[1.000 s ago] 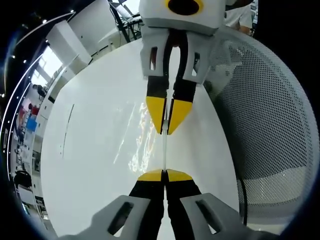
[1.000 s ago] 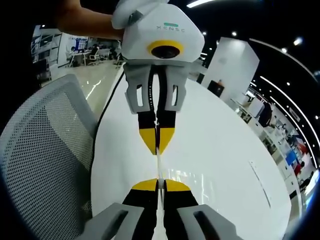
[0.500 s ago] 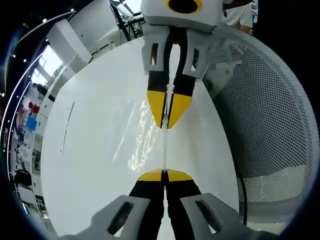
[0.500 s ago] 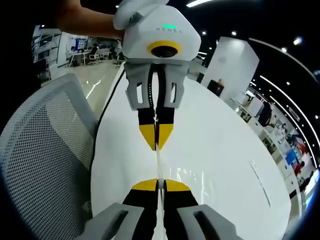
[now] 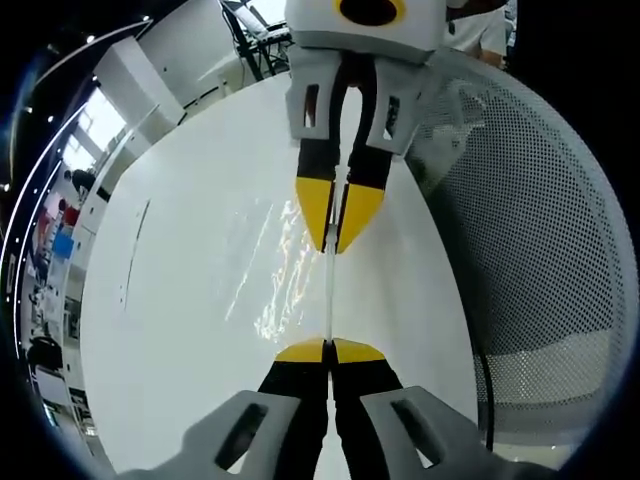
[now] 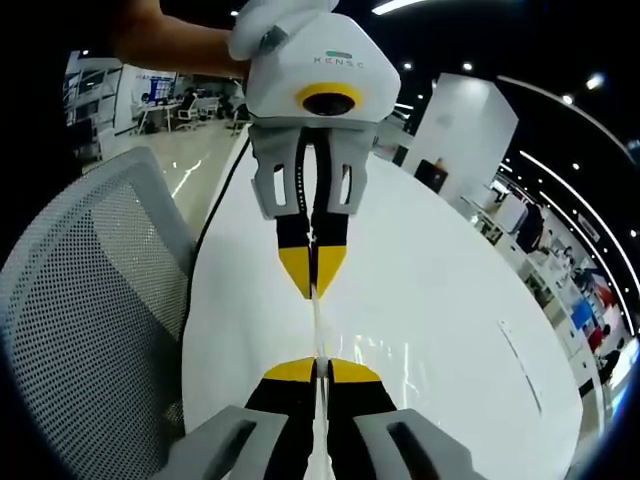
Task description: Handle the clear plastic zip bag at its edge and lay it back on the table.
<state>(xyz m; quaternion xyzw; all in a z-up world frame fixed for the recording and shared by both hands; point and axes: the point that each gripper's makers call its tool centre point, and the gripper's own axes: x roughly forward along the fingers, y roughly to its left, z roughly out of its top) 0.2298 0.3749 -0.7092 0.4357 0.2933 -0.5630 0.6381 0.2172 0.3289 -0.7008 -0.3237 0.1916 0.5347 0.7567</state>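
You hold the clear plastic zip bag (image 5: 275,270) stretched between your two tools, and in both views its top edge runs as a thin pale line from one pair of yellow tips to the other. In the left gripper view, your left gripper (image 5: 329,349) at the near bottom has its yellow-tipped black jaws closed on one end of that edge, and the right gripper (image 5: 338,222) comes in from the far top, its tips pinching the other end. The film hangs to the left of the edge — creased, glinting, and seen against the white table (image 5: 180,330). To the right stands a grey mesh office chair (image 5: 540,250).

In the right gripper view, the chair (image 6: 90,330) sits left, your right gripper (image 6: 320,368) grips the edge at the near bottom, and the left gripper (image 6: 314,273) meets it from the far top, with a person's forearm (image 6: 165,40) behind it. The table (image 6: 440,300) spreads to the right.

I judge the handling at the edge well under way; laying the bag down and letting go are left.

The film is so transparent that its outline, its lower corners and whether any part touches the table cannot be told. The zip itself is hard to make out.
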